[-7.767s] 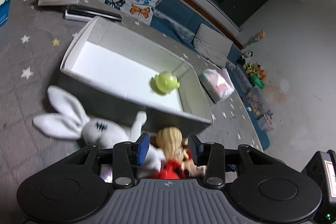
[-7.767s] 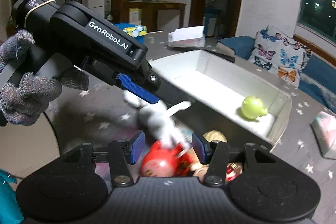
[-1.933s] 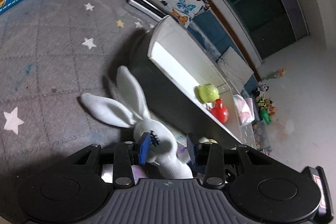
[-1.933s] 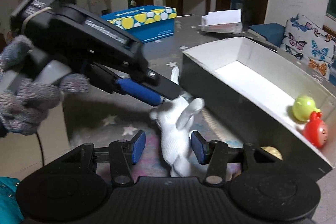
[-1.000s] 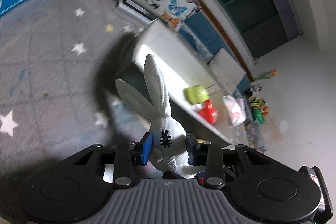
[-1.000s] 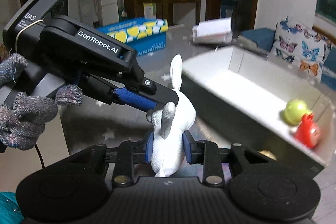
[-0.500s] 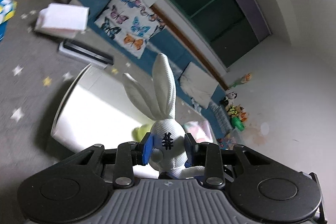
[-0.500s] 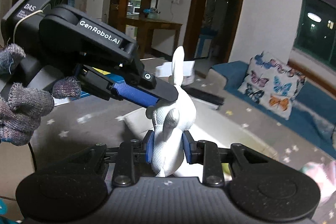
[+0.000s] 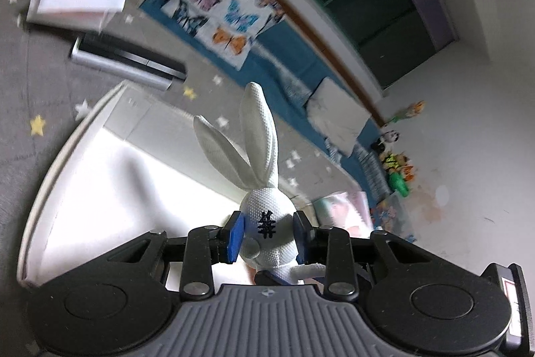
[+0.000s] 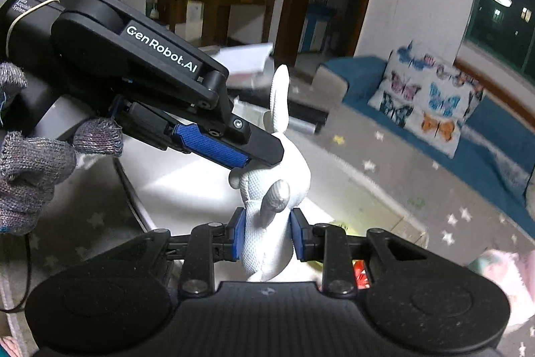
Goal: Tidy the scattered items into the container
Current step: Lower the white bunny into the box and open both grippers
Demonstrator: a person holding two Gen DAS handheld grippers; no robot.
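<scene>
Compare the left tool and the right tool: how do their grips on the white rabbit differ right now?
The left tool clamps the white rabbit at its head, just under the ears; its jaws have just been closing. The right tool clamps the body lower down. In the right wrist view, the left tool reaches in from the side, above the right. Both hold it over the white box.

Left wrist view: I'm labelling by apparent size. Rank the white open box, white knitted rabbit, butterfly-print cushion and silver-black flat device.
1. White open box
2. White knitted rabbit, inflated by nearness to the camera
3. Butterfly-print cushion, close to the rabbit, so unsure
4. Silver-black flat device
</scene>
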